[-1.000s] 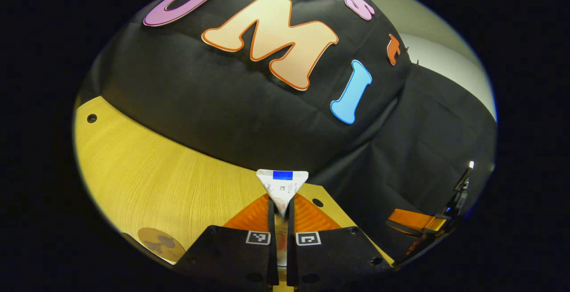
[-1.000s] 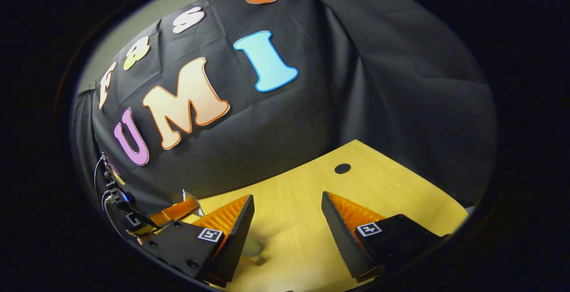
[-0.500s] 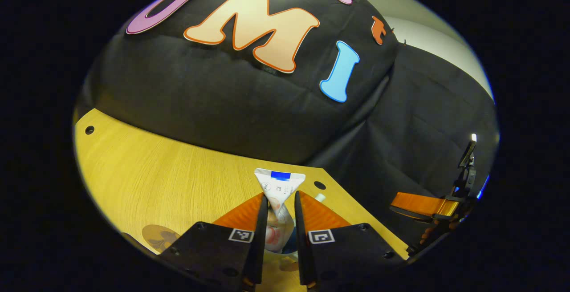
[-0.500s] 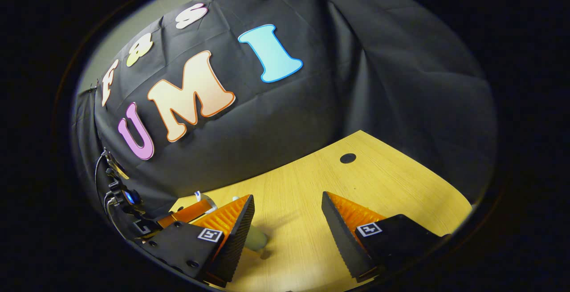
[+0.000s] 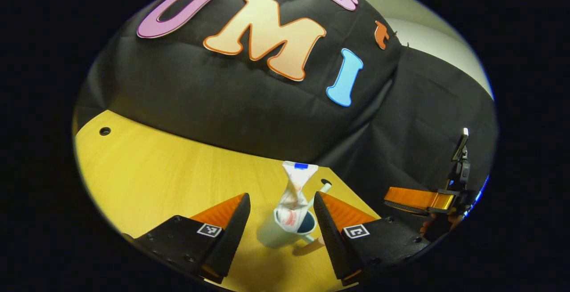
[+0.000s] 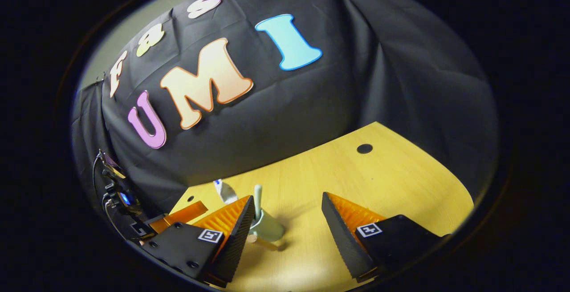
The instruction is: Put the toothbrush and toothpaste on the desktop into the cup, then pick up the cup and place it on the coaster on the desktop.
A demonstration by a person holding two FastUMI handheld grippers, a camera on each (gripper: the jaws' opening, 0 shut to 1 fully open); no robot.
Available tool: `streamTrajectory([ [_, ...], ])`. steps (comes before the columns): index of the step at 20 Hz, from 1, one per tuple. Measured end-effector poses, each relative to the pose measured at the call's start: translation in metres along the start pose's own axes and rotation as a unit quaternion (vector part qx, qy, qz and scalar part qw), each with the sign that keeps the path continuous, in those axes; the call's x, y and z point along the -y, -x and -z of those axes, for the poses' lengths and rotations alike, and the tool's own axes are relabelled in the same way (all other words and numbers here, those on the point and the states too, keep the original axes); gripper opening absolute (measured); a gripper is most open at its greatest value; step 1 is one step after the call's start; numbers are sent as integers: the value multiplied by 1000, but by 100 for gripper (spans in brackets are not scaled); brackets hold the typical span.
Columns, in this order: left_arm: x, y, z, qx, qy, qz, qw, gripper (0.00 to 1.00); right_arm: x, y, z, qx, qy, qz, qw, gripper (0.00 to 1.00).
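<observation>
Now toothpaste [image 5: 295, 194] in cup [image 5: 285, 232], between left claw [image 5: 281, 203] fingers.

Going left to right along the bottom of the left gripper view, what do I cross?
Left gripper's own left finger → cup holding the toothpaste tube → its right finger → the right gripper, farther off at the right edge.
</observation>
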State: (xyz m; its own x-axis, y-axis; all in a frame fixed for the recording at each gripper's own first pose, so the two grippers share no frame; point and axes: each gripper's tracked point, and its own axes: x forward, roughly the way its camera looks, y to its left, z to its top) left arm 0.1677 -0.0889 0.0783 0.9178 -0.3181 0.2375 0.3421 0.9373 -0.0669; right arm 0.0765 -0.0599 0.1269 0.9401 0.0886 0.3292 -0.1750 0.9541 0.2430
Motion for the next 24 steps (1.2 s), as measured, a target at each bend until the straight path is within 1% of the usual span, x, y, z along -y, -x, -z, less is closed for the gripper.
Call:
streamTrajectory([
  [4, -38, 44, 7, -15, 7, -36, 999, 83, -30, -10, 30, -69, 37, -27, 997, 93],
  [6, -64, 67, 13, -28, 10, -64, 998, 83, -44, -18, 44, -106, 52, -37, 992, 93],
  [7, -76, 79, 14, -32, 10, -78, 996, 83, -49, -23, 51, -125, 62, -40, 990, 85],
  [8, -89, 91, 17, -34, 11, -90, 995, 83, -54, -29, 56, -138, 75, -42, 987, 94],
  [12, -125, 131, 24, -44, 16, -127, 991, 83, -72, -46, 63, -163, 128, -49, 977, 95],
  [14, -137, 147, 30, -53, 17, -142, 988, 83, -73, -51, 70, -185, 151, -44, 970, 95],
  [15, -143, 155, 32, -54, 17, -149, 987, 89, -73, -52, 74, -198, 160, -41, 966, 95],
  [16, -148, 165, 36, -57, 16, -157, 986, 91, -72, -53, 78, -209, 169, -38, 962, 96],
  [17, -153, 173, 40, -62, 16, -164, 984, 90, -70, -54, 82, -220, 180, -35, 958, 94],
  [18, -157, 181, 43, -66, 15, -172, 983, 90, -66, -57, 87, -231, 193, -30, 953, 99],
  [19, -161, 187, 45, -69, 13, -181, 981, 92, -64, -58, 91, -241, 203, -26, 949, 98],
  [20, -165, 191, 48, -71, 12, -188, 980, 92, -64, -58, 94, -254, 208, -24, 944, 94],
  [21, -169, 196, 50, -73, 12, -195, 978, 93, -65, -59, 99, -266, 209, -24, 941, 94],
  [22, -170, 203, 53, -77, 13, -198, 977, 93, -67, -61, 100, -278, 211, -23, 937, 98],
  [23, -172, 207, 55, -79, 14, -202, 976, 93, -66, -62, 104, -291, 214, -20, 932, 98],
  [24, -176, 211, 58, -80, 14, -207, 975, 93, -63, -62, 110, -306, 219, -13, 926, 94],
])
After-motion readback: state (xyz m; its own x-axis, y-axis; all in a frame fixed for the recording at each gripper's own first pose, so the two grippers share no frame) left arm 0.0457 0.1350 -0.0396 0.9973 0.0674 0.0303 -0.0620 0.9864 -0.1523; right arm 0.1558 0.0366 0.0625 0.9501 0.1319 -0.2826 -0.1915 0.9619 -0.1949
